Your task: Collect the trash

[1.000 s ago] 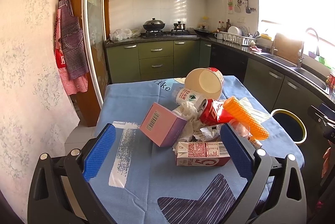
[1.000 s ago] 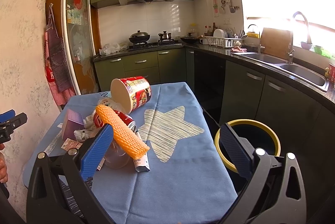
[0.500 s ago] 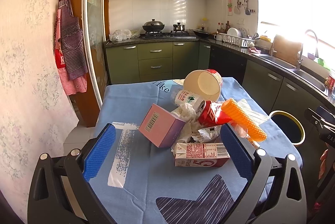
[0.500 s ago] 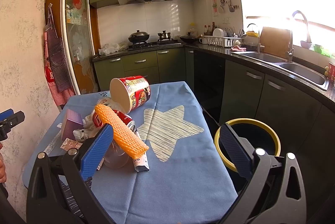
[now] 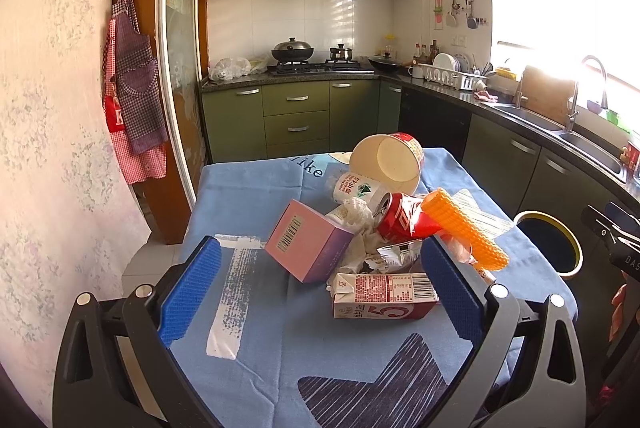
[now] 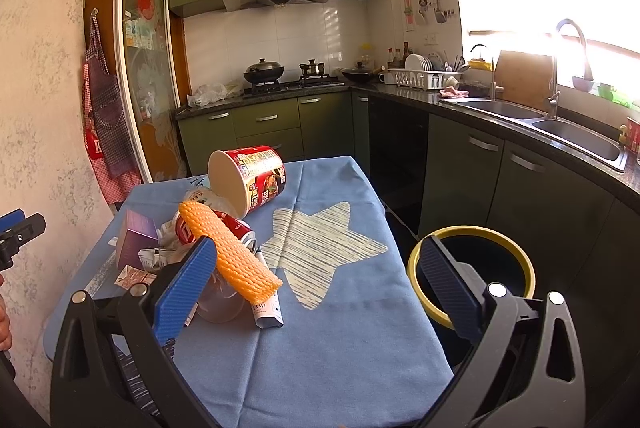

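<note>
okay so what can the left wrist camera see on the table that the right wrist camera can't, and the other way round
Only the left wrist view shows the milk carton's printed face and the green-and-white can. Only the right wrist view shows the squeezed tube, the clear plastic cup and the whole bin rim. Both show the noodle cup, red can, orange foam net, pink box, and an open left tool and right tool.

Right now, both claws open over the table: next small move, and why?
Probably ease the left claw forward and down onto the milk carton: it lies flat nearest the open jaws, apart from the leaning pile, and the bin stands beside the table.
</note>
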### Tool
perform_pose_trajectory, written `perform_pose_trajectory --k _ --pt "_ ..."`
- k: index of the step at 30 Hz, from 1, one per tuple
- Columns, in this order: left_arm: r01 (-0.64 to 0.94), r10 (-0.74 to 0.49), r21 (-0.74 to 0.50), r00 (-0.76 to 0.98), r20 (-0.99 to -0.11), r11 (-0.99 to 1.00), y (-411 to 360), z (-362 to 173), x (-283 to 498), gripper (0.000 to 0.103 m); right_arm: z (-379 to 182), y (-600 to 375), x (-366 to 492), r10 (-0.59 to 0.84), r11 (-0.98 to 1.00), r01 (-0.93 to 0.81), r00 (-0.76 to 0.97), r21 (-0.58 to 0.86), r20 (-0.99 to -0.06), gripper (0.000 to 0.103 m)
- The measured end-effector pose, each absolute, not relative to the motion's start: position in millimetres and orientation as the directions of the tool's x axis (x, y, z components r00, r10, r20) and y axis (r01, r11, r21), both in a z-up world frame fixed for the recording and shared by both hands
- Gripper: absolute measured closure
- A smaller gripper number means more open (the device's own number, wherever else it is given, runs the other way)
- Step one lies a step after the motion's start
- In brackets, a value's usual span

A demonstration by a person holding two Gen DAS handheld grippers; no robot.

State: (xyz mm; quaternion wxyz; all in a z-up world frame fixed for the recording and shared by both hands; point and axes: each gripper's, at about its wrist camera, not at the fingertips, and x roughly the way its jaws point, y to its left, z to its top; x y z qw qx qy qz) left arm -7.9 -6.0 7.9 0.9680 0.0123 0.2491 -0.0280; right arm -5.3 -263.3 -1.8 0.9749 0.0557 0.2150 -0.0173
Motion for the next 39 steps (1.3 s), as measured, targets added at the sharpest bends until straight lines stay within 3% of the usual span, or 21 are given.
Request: perform_pose_trajectory --k 25,32,39 --pt "0.080 -0.062 0.012 0.858 -0.510 0.997 -9.8 0.5 3.6 0.005 -12.5 -265.4 3.5 -0.008 0.994 0.057 0.893 0.096 -0.450 0.006" --pt "0.091 -0.078 -0.002 0.839 -0.538 0.996 -10.2 -9.2 33.3 0.005 -7.8 -250.3 36.0 -0.017 1.000 0.020 0.886 0.002 -0.464 0.006" --pt "0.084 -0.063 0.014 0.836 -0.545 0.996 -4.0 -11.3 86.5 0.005 9.5 -223.5 108.9 0.071 0.989 -0.125 0.860 -0.075 -0.505 0.006"
